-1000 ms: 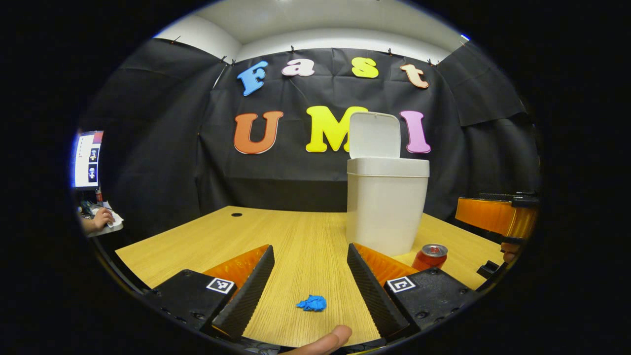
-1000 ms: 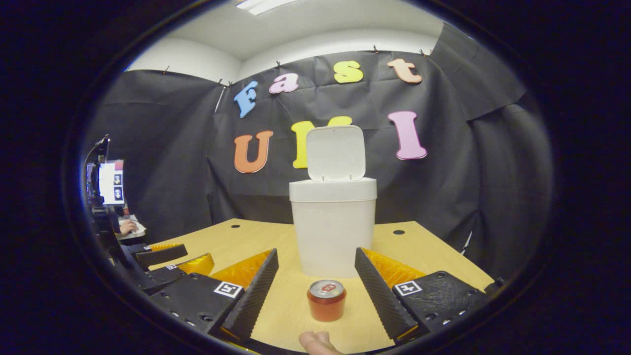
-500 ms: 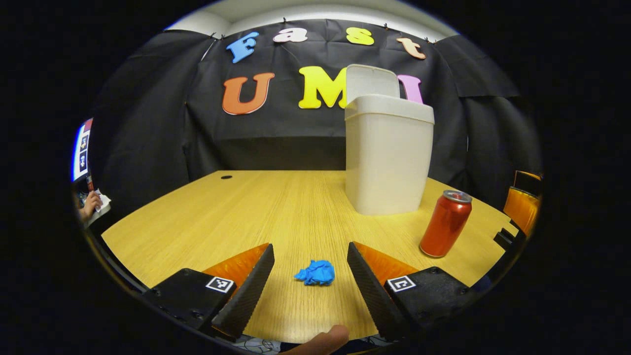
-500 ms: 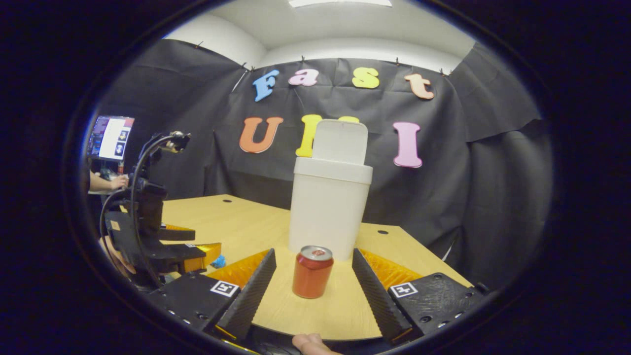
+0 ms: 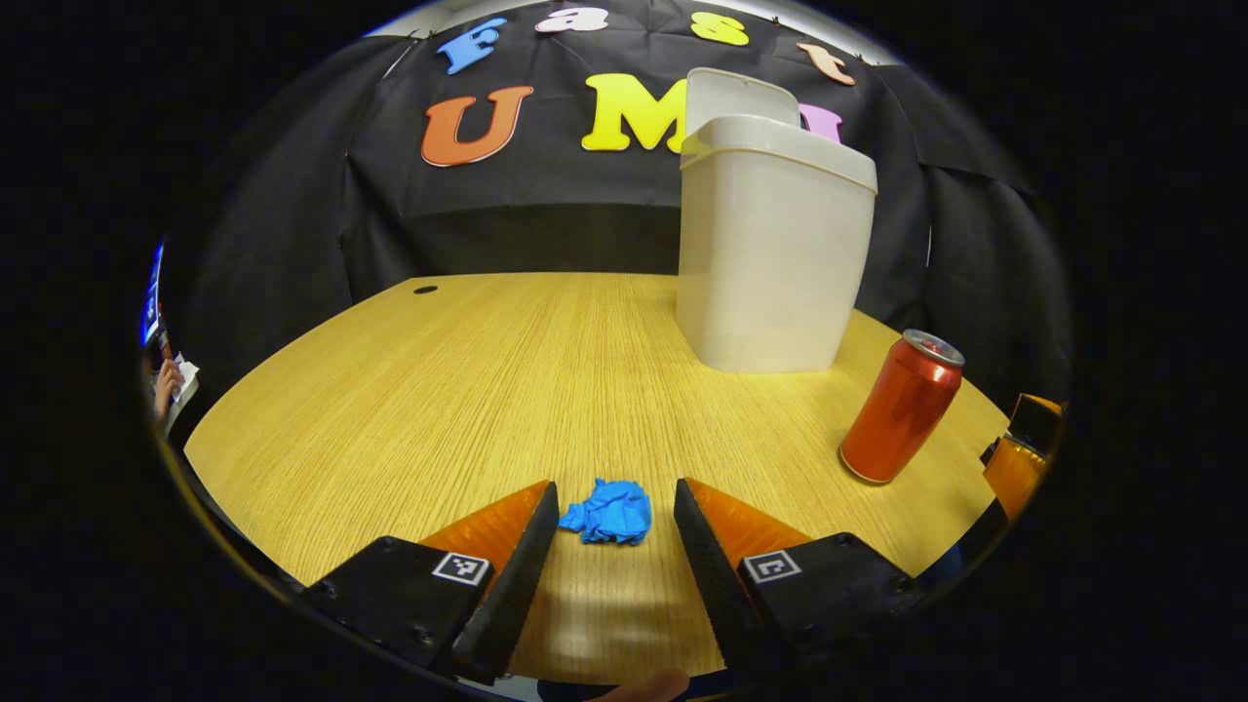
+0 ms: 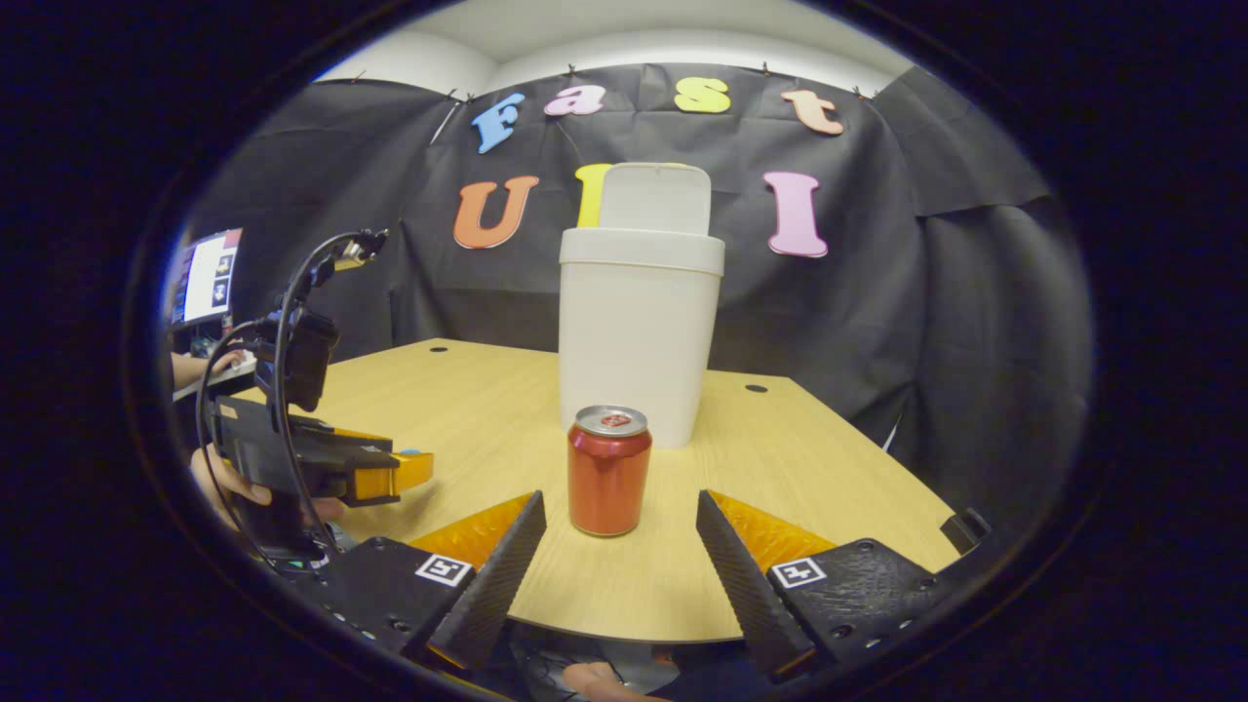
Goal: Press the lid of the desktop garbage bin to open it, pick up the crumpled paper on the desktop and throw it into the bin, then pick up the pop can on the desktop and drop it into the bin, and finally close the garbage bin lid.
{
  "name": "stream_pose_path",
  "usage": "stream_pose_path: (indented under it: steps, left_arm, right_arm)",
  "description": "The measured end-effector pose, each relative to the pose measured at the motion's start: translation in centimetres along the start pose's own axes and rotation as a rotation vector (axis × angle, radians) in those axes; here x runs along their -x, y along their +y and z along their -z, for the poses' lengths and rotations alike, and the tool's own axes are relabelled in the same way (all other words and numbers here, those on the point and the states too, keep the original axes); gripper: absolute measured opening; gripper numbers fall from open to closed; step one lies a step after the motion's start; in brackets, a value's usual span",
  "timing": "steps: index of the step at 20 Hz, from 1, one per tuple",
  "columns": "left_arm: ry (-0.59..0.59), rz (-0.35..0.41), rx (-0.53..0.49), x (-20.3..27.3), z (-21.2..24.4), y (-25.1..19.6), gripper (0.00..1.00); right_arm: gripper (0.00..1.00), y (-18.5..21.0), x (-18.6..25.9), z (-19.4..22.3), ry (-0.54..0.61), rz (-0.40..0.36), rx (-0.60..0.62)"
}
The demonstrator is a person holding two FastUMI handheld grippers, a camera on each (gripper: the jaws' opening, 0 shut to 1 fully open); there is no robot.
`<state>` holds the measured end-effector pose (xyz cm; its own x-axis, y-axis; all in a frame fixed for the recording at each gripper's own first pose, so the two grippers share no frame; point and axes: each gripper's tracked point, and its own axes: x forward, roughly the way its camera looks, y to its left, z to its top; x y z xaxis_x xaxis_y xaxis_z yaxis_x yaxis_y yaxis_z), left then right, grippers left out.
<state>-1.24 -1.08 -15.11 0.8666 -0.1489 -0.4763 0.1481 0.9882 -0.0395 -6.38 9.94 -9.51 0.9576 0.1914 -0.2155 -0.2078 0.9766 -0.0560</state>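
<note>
Bin (image 6: 639, 331) open on wooden desktop (image 5: 468, 390)

Bright overhead light, soft shadows on the table (image 5: 468, 390) (edges bulge); far left perhaps blurred.

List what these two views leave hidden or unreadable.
- Bin interior: both views sit below its rim, so its contents stay unseen.
- Crumpled paper: right gripper view, mostly hidden behind the left gripper.
- Screen: right gripper view, too small.

Left gripper (image 5: 614, 507) low, jaws wide apart; right gripper (image 6: 619, 522) likewise agape
</note>
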Motion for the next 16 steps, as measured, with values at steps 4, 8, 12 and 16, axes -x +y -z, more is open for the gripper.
stream_pose_path:
  steps: [4,8,12,16]
  left_arm:
    - [0.040,0.000,0.002,-0.6,0.6,0.2,0.70]
    - [0.046,0.016,0.018,-1.0,0.3,0.6,0.52]
    - [0.034,0.019,0.035,-1.3,0.3,1.0,0.36]
    - [0.024,0.027,0.038,-0.7,0.4,1.1,0.30]
  right_arm:
    - [0.95,0.2,-0.9,0.1,0.019,-0.002,-0.009]
    - [0.95,0.7,-1.7,0.3,0.041,-0.012,-0.025]
    - [0.95,1.1,-2.5,0.5,0.052,-0.017,-0.021]
    - [0.95,1.3,-3.6,0.4,0.060,-0.017,-0.037]
